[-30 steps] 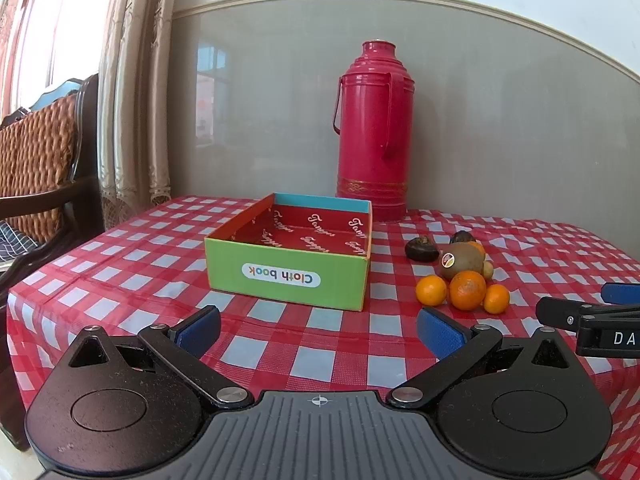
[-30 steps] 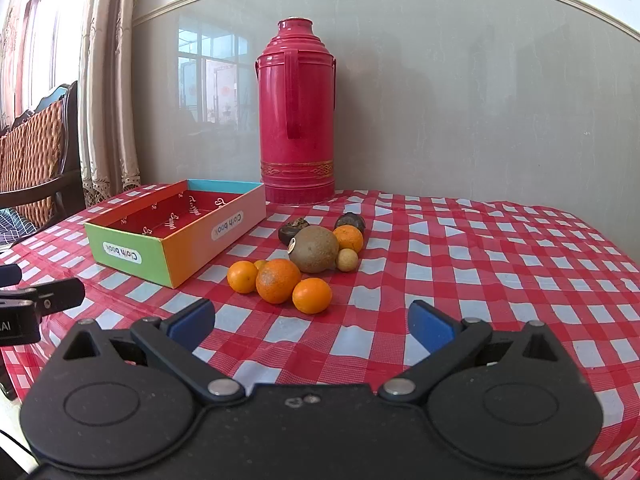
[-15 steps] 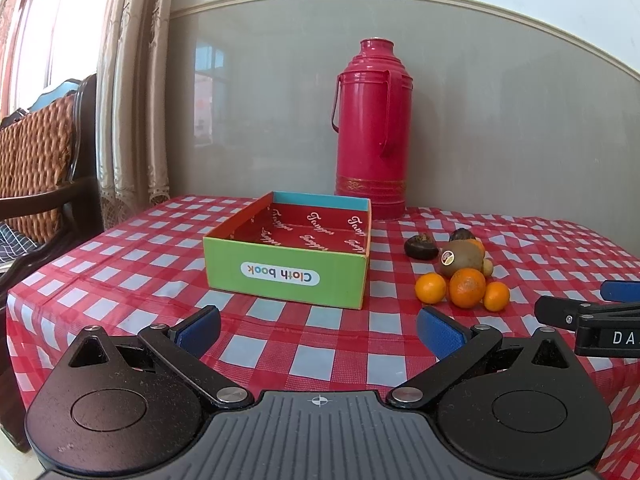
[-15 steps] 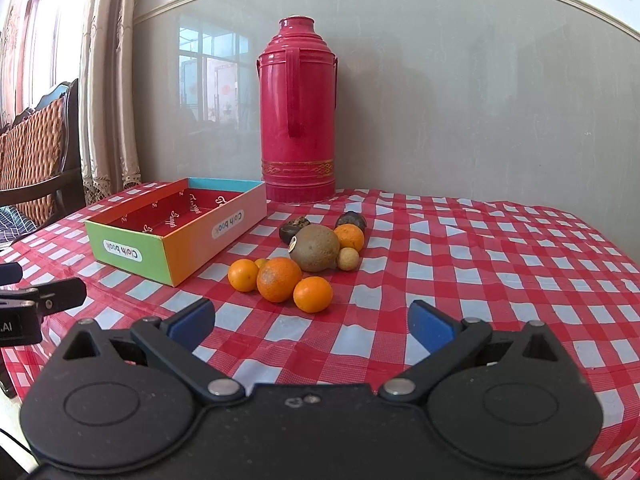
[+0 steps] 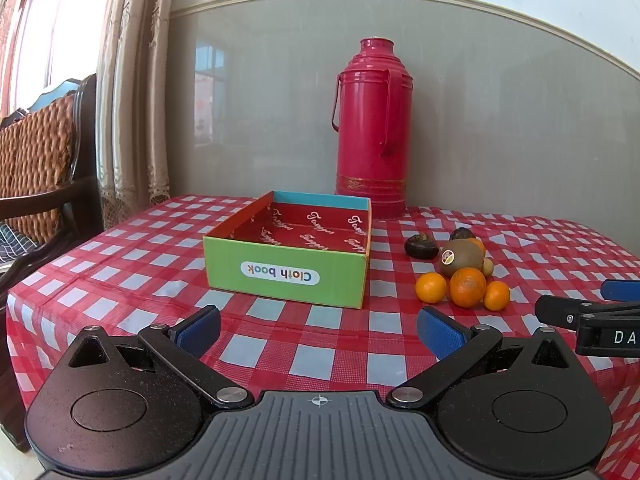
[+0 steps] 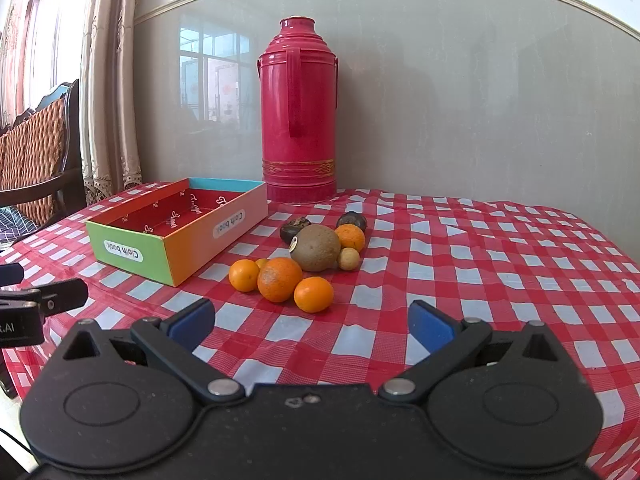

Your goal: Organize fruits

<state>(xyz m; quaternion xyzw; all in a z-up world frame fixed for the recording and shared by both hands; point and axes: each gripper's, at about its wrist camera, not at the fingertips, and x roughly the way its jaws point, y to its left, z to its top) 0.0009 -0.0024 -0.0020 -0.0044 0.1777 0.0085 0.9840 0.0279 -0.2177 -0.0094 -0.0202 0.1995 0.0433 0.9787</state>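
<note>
A cluster of fruit lies on the red checked tablecloth [image 6: 480, 264]: a large orange [image 6: 279, 279], two small oranges [image 6: 313, 294] [image 6: 243, 275], a brown kiwi-like fruit with a sticker [image 6: 316, 247], dark round fruits [image 6: 295, 228] and a small yellow one [image 6: 349, 259]. The fruit also shows in the left wrist view [image 5: 467, 286]. An open colourful "Cloth book" box [image 5: 288, 268] [image 6: 176, 232] stands left of it, with nothing inside. My left gripper [image 5: 318, 330] is open before the box. My right gripper [image 6: 311, 322] is open just before the fruit.
A tall red thermos [image 5: 374, 136] [image 6: 298, 120] stands at the back by the wall. A wooden chair with a woven cushion [image 5: 36, 160] and curtains are to the left. The table's front edge lies close under both grippers.
Both views have tilted up slightly, so box and fruit sit a little lower in frame. Both grippers stay open and nothing on the table has moved.
</note>
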